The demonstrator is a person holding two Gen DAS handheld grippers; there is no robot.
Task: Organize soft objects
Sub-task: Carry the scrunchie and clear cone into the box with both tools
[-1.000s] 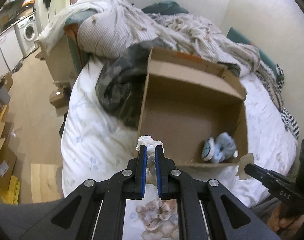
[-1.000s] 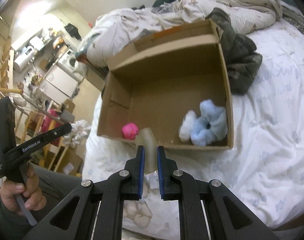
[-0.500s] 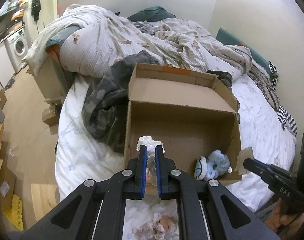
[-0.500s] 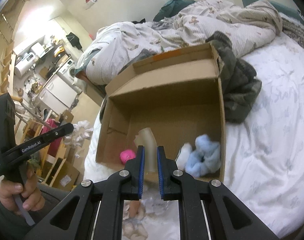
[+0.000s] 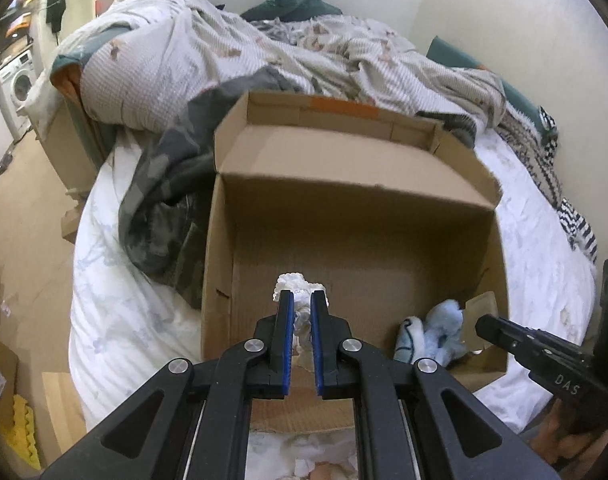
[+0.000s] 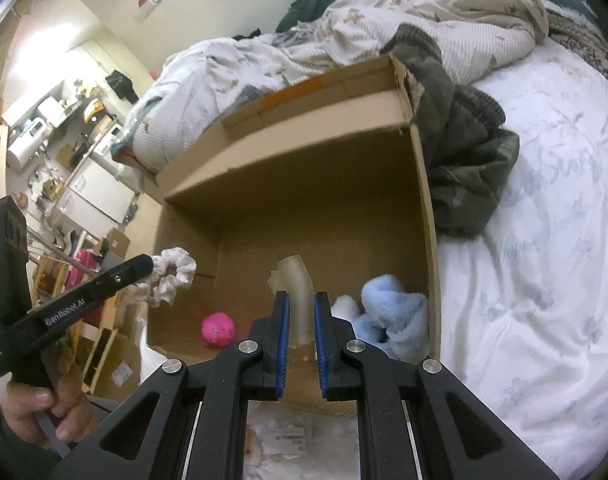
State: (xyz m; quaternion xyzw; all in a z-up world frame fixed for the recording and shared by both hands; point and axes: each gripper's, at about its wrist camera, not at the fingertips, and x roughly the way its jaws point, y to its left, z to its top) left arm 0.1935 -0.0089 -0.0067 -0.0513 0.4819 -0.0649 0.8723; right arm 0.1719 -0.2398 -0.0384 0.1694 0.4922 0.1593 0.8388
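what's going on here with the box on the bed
A person with a gripper in each hand is sorting soft things into the open cardboard box. The left gripper holds a white scrunchie over it; the right gripper holds a translucent soft piece. A pink ball and pale blue fluffy item lie inside.

A white ruffled scrunchie [image 6: 170, 280] hangs pinched in the left gripper [image 5: 302, 302] above the near left corner of an open cardboard box [image 6: 426, 216] on a bed. A translucent, bent soft tube [image 6: 298, 292] stands clamped in the right gripper [image 6: 301, 304] over the box. Inside lie a pink ball [image 6: 219, 329] and a fluffy light-blue and white bundle [image 6: 388, 312] against the right wall.
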